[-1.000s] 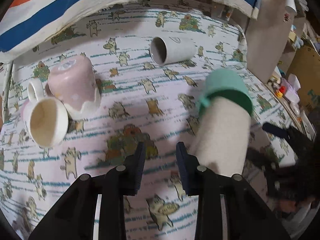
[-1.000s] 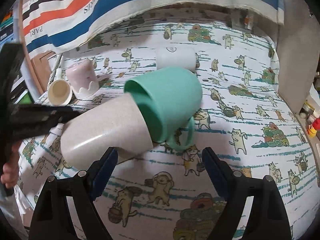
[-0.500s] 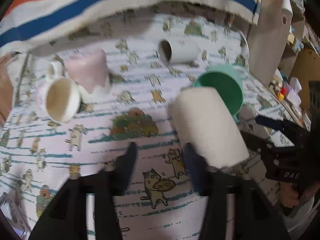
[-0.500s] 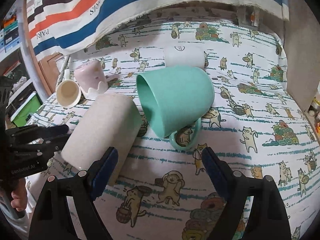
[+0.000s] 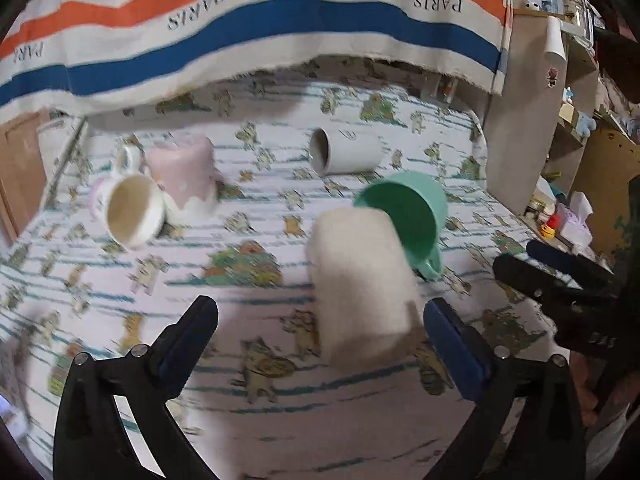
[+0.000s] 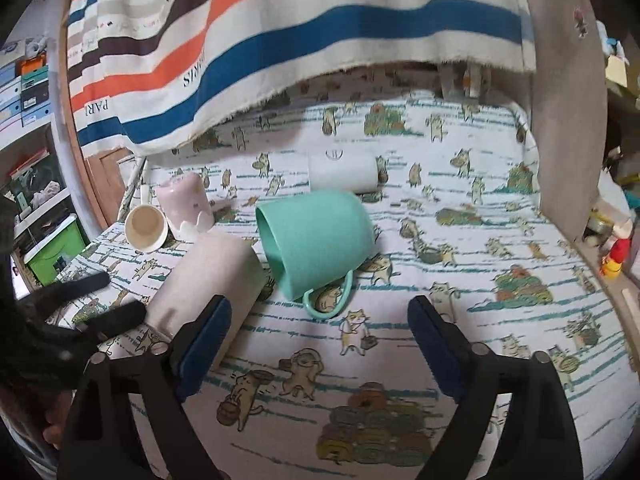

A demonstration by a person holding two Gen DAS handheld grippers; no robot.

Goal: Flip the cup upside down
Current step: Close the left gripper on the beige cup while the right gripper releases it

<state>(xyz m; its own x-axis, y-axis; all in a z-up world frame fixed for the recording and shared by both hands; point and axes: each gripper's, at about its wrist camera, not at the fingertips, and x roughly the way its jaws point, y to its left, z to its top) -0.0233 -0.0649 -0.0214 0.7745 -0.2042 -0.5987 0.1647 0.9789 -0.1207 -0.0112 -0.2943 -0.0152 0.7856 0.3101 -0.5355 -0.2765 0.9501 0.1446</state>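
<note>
A beige cup (image 5: 360,284) lies on its side on the cat-print tablecloth, its base end toward the left gripper; it also shows in the right wrist view (image 6: 208,280). A green mug (image 5: 412,212) lies on its side just behind it, handle down (image 6: 316,240). My left gripper (image 5: 320,328) is open and empty, with the beige cup lying between and just beyond its fingers. My right gripper (image 6: 320,336) is open and empty, in front of the green mug and apart from it.
A white cup (image 5: 344,152) lies on its side farther back. A pink cup (image 5: 184,176) stands upside down at the left beside a cream mug (image 5: 128,208) on its side. A striped cloth (image 5: 256,28) hangs behind. Shelves stand at the right (image 5: 576,152).
My left gripper has opened wide and pulled back from the beige cup, which has come down from tilted to lying on the cloth. My right gripper stayed open and drew back slightly.
</note>
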